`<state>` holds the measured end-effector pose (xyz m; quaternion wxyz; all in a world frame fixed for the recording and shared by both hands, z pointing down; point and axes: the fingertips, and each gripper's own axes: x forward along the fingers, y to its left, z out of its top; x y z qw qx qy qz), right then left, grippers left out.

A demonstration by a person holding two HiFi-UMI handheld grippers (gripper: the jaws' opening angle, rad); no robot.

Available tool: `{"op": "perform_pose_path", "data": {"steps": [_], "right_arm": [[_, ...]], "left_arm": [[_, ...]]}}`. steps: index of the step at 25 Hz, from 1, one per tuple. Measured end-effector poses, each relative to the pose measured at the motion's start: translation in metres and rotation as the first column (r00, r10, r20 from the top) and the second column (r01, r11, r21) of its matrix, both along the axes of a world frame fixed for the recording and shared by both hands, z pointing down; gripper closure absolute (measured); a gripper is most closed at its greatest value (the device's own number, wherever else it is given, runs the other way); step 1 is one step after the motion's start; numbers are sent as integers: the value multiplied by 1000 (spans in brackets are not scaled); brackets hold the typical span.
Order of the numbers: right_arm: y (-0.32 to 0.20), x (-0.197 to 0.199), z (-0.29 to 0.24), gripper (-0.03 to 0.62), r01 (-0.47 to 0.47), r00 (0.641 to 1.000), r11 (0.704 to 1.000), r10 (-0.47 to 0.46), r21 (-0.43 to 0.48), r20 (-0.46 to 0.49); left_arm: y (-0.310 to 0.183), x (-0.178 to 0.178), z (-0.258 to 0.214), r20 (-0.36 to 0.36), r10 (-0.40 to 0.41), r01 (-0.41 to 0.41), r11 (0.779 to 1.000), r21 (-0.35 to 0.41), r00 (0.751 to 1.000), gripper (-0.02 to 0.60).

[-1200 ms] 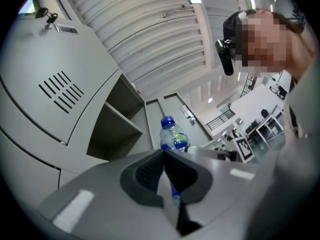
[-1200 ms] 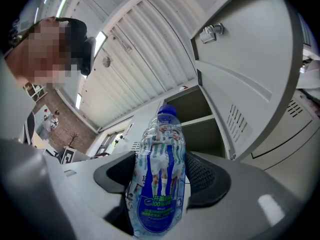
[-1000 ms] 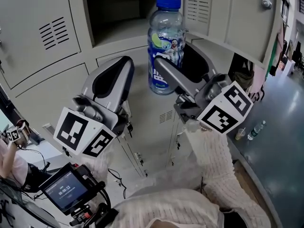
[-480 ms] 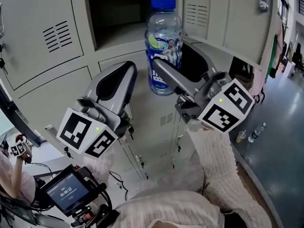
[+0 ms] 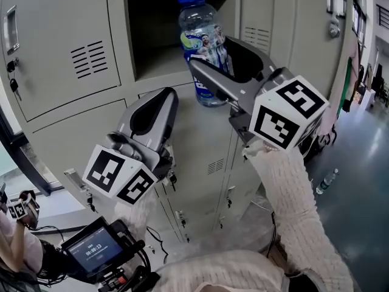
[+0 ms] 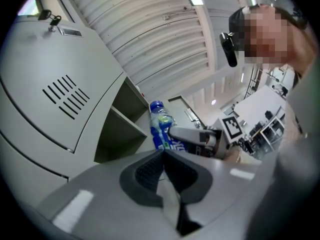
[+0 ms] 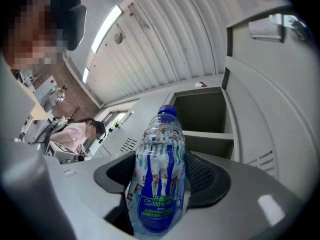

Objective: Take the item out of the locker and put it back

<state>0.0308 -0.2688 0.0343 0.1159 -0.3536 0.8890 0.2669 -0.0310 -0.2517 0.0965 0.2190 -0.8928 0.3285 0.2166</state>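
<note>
A clear drink bottle with a blue cap and a blue label stands upright between the jaws of my right gripper, which is shut on its lower half. The bottle hangs in front of the open locker compartment, level with its floor. In the right gripper view the bottle fills the middle, with dark pads pressing on both sides and the compartment's shelf behind. My left gripper sits lower left, jaws shut and empty; its own view shows the bottle beyond its tip.
The compartment's open door stands to the right of the bottle. A closed vented locker door with keys is at left. More lockers lie below. A small screen sits at lower left, and a bottle stands on the floor.
My right gripper has lifted the bottle up toward the open compartment and rolled a little. The left gripper has stayed about where it was.
</note>
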Motion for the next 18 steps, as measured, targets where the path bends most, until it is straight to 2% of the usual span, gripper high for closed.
{"op": "perform_pose_path", "data": {"steps": [4,7,9,12,18], "right_arm": [[-13,-9,-18,278,-99,988,995,101,28,-114],[-24,-11,-21,278,-195,957,979,202,53,-210],[-35,-11,-23,278,-274,916,958,288,90,-279],[-52,-15,-24,278,-367,834,917,399,157,-380],[-82,-34,-27,278,-422,673,871,487,252,-557]], "left_arm": [[3,-1,-5,-15,8,-8,1000,14,1000,577],[5,0,-6,-22,18,-18,1000,18,1000,577],[5,0,-8,-26,22,-22,1000,20,999,577],[4,-3,-10,-37,23,-22,1000,17,999,577],[4,-4,-12,-63,45,-45,999,2,997,577]]}}
